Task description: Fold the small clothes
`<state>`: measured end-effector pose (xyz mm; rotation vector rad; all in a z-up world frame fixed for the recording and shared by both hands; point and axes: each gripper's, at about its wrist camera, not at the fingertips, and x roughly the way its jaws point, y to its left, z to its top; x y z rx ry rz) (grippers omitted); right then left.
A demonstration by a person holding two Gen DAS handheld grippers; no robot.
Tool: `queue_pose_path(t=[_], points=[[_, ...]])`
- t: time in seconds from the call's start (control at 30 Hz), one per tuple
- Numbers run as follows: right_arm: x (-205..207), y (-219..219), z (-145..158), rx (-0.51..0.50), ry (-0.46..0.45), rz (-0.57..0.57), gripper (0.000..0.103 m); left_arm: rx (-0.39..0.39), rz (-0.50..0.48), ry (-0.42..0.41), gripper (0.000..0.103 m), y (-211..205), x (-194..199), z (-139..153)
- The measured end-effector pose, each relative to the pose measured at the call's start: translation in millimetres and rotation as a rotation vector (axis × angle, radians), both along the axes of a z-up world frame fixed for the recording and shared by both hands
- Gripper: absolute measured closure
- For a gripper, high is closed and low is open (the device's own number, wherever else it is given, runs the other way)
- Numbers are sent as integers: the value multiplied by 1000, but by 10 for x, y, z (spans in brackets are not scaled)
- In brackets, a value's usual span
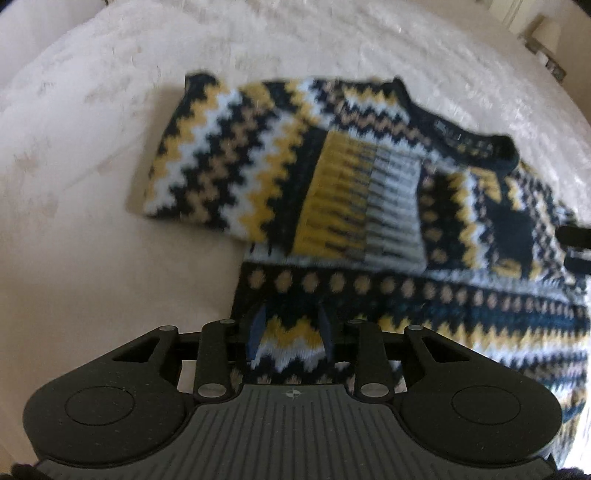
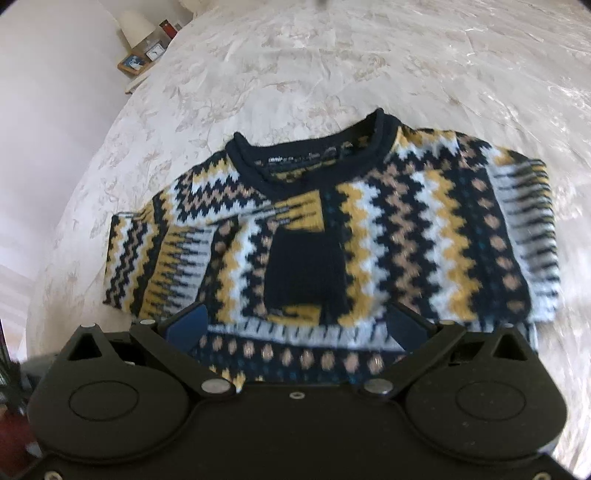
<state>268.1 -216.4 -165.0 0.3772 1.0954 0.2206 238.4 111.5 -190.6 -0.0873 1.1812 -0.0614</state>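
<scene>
Patterned knit sweater (image 2: pixel 317 236) lies on the bed (image 2: pixel 332 74), sleeves folded in. Left gripper (image 1: pixel 291 339) part-spread, hem fabric between its pads; right gripper (image 2: pixel 299 325) spread wide, empty, above lower body. Thick, soft, floppy knit, light I judge; best pinched at hem corners.

Cream bedspread (image 2: pixel 332 74) (faint floral pattern), lamp (image 2: pixel 136 26) on bedside table (image 2: pixel 135 68).

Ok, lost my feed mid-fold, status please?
Left tool partly open over the hem. Right tool open, empty. Navy, yellow and white zigzag knit sweater flat on cream bedspread, sleeves folded in. Nothing obstructing.
</scene>
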Motion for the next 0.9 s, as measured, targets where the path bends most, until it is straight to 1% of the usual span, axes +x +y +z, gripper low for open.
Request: queue_pose_path(t=[0.03,0.13,0.27,0.33,0.47,0.6,0.67,0.7,0.73,0.77,0.8,0.83,0.87,0.9], points=[[40,-5,-20,6,4,-3,1,-1,5,7,71,10,-9,-41],[163,-26,-99,40,25,-9,1,2,7,-7,69,6,-41,-102],[299,-24,-219,65,53,3,1,50,-42,-17,67,-75,-46,-156],[348,-21,-279,67,61,9,1,62,-52,-23,67,-95,-51,-168],[424,-13,-397,82,73,27,1,47,-38,-35,66,-70,-71,-174],[473,35,-438,51,87,34,1,47,-42,-38,66,-74,-67,-176],[488,70,-434,24,99,25,3,47,-41,-37,66,-75,-66,-178],[494,94,-425,-1,104,18,7,47,-41,-38,66,-74,-64,-179],[501,116,-418,-25,110,14,14,48,-41,-38,66,-73,-62,-180],[505,132,-411,-48,116,14,17,49,-39,-39,66,-76,-58,-184],[508,140,-405,-54,116,22,27,50,-37,-39,66,-79,-54,-190],[512,135,-400,-49,117,30,41,50,-35,-40,66,-79,-56,-190],[516,127,-396,-51,123,31,46,50,-35,-40,66,-76,-61,-188],[519,117,-380,-64,126,28,56,51,-34,-40,66,-74,-65,-186]])
